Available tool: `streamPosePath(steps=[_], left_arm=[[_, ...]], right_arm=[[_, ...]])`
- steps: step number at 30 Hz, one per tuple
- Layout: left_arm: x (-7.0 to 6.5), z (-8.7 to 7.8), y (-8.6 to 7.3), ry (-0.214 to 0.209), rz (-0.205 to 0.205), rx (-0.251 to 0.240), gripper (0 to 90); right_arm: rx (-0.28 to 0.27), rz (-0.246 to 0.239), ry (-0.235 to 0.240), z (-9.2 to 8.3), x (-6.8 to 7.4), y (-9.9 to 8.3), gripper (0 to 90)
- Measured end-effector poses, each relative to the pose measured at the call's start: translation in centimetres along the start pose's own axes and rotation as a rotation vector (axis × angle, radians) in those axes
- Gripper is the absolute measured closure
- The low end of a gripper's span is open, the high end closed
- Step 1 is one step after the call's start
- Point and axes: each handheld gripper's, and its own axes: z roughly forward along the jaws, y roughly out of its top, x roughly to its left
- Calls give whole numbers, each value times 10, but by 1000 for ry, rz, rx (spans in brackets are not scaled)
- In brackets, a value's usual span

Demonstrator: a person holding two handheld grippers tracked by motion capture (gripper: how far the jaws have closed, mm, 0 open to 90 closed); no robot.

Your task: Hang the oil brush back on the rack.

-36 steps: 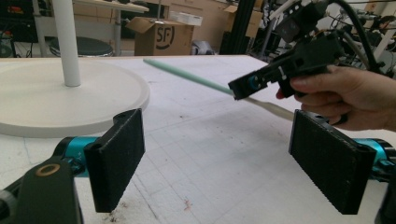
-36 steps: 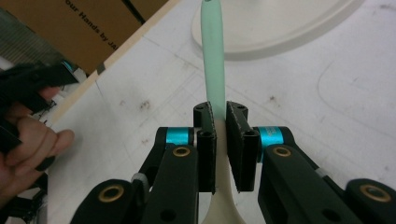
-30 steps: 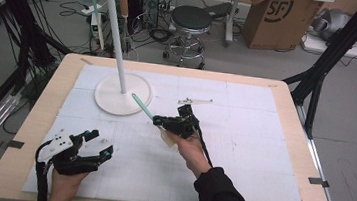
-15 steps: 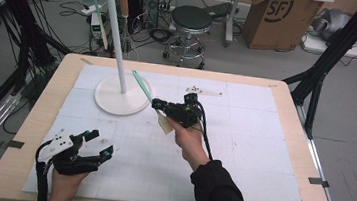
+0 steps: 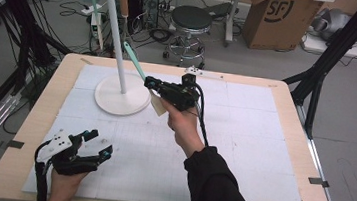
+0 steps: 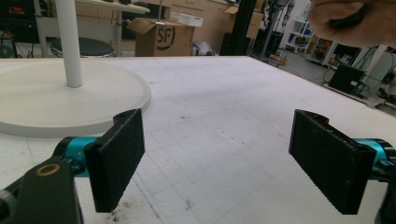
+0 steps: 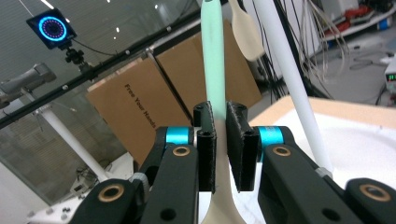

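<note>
Left gripper [image 5: 95,148]: it rests low on the white mat [image 5: 261,154] at the near left corner, in the same spot as a second ago; its jaws stand wide apart with nothing between them, as the left gripper view shows.
Stand base [image 5: 123,93]: the round white disc lies ahead of the left gripper and just left of the right gripper's tip; it has not moved.
Stand pole [image 5: 117,29]: it rises upright from the base, and in the right gripper view it runs close along the right side of the held utensil.
Utensil [image 5: 133,58]: a mint-handled spatula with a cream-coloured end, clamped between the right gripper's pads and pointing up and left towards the pole. A second ago it lay lower and nearer the mat; now it is lifted and angled steeper. Its upper end appears to fall short of the pole, though the high view is too small to be sure.
Right gripper [image 5: 149,83]: clenched on the utensil, higher than before and closer to the stand.
</note>
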Motion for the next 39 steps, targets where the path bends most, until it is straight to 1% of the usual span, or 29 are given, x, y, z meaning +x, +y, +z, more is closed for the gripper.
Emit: streamPosePath(steps=[4,7,9,12,14,15,18,20,22,25,27,29,31,32,33,34,36,39], left_arm=[[0,0,0,0,-1,2,189],[1,0,0,3,1,0,189],[1,0,0,2,-2,0,189],[1,0,0,3,-4,-1,189],[1,0,0,3,-3,0,189],[1,0,0,5,-4,0,189],[2,0,0,4,-7,1,189],[2,-1,0,5,-9,-1,189],[3,-1,0,5,-8,-2,189],[3,-2,0,4,-13,-3,189],[4,-2,0,4,-15,-5,189],[4,-2,0,6,-16,-6,189],[4,-2,0,5,-16,-8,189],[5,-3,0,7,-16,-7,189],[5,-3,0,7,-19,-9,189],[5,-3,0,5,-19,-9,189],[6,-3,0,5,-21,-9,189],[5,-3,0,3,-25,-11,189]], right_arm=[[-40,-8,15,2,3,8,834],[-60,1,24,3,3,11,834],[-86,-2,25,3,2,13,833],[-109,11,31,2,0,14,833],[-127,10,39,3,-1,15,833],[-129,11,35,3,-1,16,833],[-163,2,56,6,0,22,833],[-179,-4,58,9,1,27,833],[-190,-4,65,12,2,31,833],[-205,4,67,16,2,35,833],[-218,-2,69,20,2,39,833],[-222,2,69,22,4,43,834],[-248,-5,72,25,3,47,833],[-253,-1,74,25,3,49,833],[-252,2,74,27,3,52,833],[-257,-4,70,28,3,54,833],[-260,-2,80,30,4,58,834],[-260,-12,81,34,5,65,834]])
